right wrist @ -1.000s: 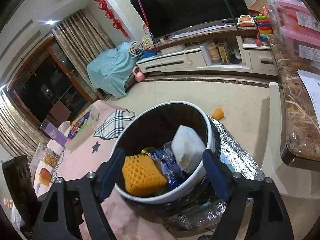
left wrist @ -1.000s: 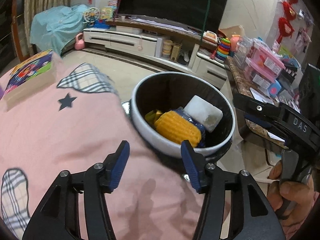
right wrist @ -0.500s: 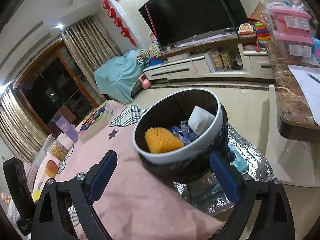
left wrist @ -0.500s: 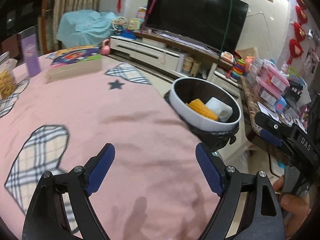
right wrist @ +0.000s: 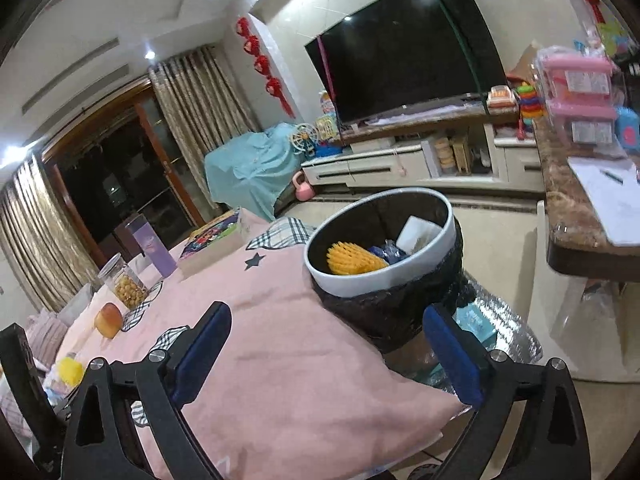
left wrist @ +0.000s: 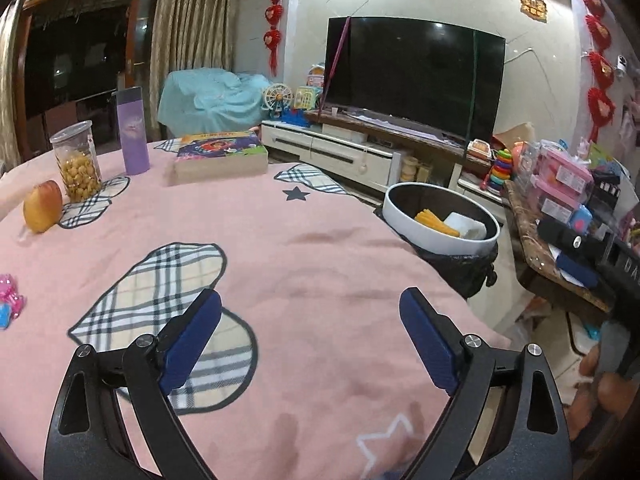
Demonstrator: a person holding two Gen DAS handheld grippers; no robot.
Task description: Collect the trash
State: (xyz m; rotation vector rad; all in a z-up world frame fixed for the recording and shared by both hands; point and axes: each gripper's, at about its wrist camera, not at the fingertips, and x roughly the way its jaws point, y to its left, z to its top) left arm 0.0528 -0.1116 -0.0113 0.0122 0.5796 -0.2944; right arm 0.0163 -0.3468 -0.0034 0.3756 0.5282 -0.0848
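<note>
Left tool [left wrist: 310, 338] spread wide over the pink-clothed surface [left wrist: 320, 264], jaws just opened further, nothing between them; right tool [right wrist: 326, 350] likewise wide and empty. Off the surface's edge, beside it: white-rimmed trash bin [right wrist: 450, 232] holding a yellow ridged piece [right wrist: 352, 260], a white block [right wrist: 416, 234] and blue wrappers [right wrist: 386, 252].

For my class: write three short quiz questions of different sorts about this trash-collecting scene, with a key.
1. True or false: the left gripper holds a piece of trash.
2. Which lies in the trash bin? A) a yellow corn-like piece B) the purple bottle C) the snack jar
3. Fill in: the book lies on the ____ tablecloth.

Key:
1. False; both it and the right gripper are open and empty.
2. A, the yellow piece, beside a white block.
3. Pink.
</note>
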